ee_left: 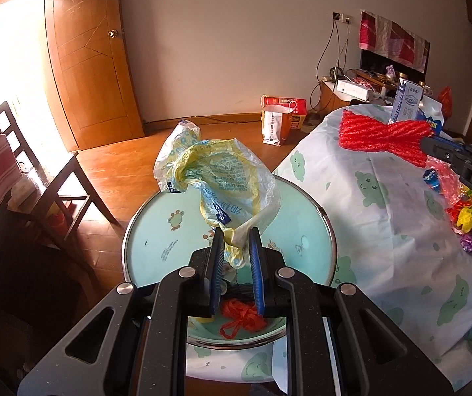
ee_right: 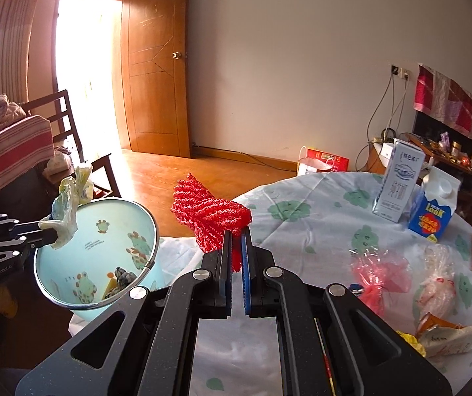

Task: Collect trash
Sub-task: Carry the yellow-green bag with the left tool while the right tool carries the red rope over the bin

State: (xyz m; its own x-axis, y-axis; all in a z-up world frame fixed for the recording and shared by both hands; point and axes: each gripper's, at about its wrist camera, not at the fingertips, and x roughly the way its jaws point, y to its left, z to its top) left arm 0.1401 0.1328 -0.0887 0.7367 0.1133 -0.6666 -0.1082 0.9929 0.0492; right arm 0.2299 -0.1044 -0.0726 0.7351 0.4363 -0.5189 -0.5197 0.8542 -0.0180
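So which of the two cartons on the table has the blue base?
The shorter gable-top carton, white above and blue below with a yellow label; the taller white carton beside it has none.

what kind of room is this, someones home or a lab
Most likely a lived-in home, a dining or living room. A round table under a cloud-print cloth holds milk cartons and wrappers, with a wooden door and a dark wooden chair nearby.

A cloud-print clothed table (ee_right: 318, 211) carries two milk cartons (ee_right: 399, 181), sweet wrappers (ee_right: 447, 331) and a pink bag (ee_right: 381, 272).
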